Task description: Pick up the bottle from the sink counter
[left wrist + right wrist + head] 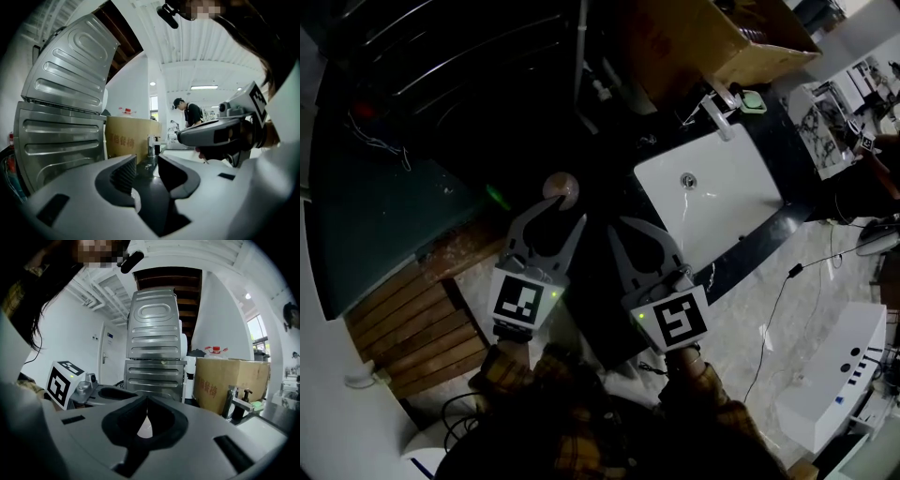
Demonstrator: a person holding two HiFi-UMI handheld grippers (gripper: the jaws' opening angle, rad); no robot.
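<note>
Bottle (561, 187), a round pale top seen from above, stands on the dark table (609, 187) left of the white sink (741, 202), at the tips of the open left claw (555, 214). The right claw (623, 232) is closed and holds nothing.

White sink basin (733, 208), black counter (742, 251), brown cardboard box (694, 39), black-and-white square markers (669, 319), brown-yellow plaid sleeves (711, 382)

A big cardboard box (712, 37) with red print sat right behind the chrome faucet (719, 111), and a small pale green dish (752, 100) lay just beside that faucet. Two ribbed metal cabinets (153, 345) were stacked one on the other, left of the box. Wooden slats (417, 323) covered the floor off to the left, a white unit (834, 375) sat on the tiles at right, and a person in dark clothes (190, 112) stood far back.
</note>
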